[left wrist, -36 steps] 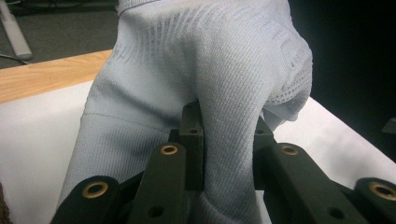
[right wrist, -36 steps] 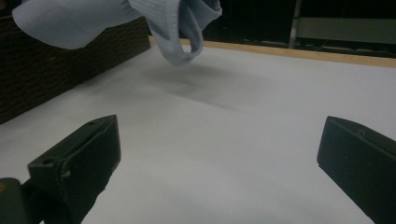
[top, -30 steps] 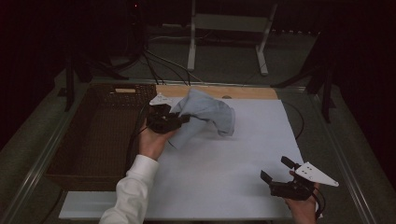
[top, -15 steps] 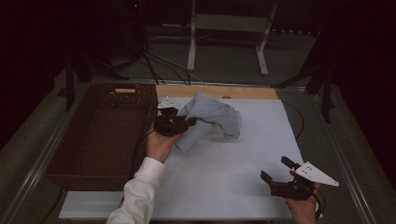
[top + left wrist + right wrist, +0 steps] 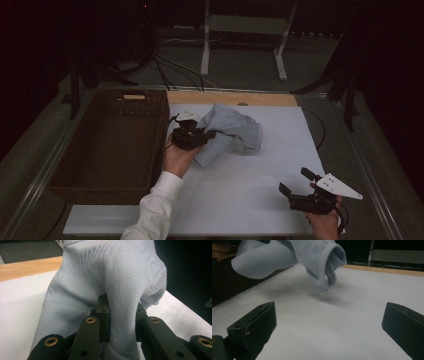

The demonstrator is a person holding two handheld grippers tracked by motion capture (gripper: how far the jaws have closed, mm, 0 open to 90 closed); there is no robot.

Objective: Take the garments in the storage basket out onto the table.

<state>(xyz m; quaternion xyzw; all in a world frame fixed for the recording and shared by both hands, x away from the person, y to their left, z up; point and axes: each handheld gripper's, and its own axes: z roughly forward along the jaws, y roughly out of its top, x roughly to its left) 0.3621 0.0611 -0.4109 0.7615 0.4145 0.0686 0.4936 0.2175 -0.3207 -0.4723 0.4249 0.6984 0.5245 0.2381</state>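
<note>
your left gripper [image 5: 209, 134] pinches pale cloth [image 5: 232, 132] near worktop [image 5: 250, 200] far edge; left gripper view shows weave. right gripper [image 5: 296, 183] spread, near corner.

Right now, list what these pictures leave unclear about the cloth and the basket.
- Pale blue cloth: left gripper view, its lower end drops below the frame behind the left hand-held gripper.
- Same cloth: right gripper view, top cut by the frame's upper edge.
- Wicker basket: high view, inside too dark.
</note>
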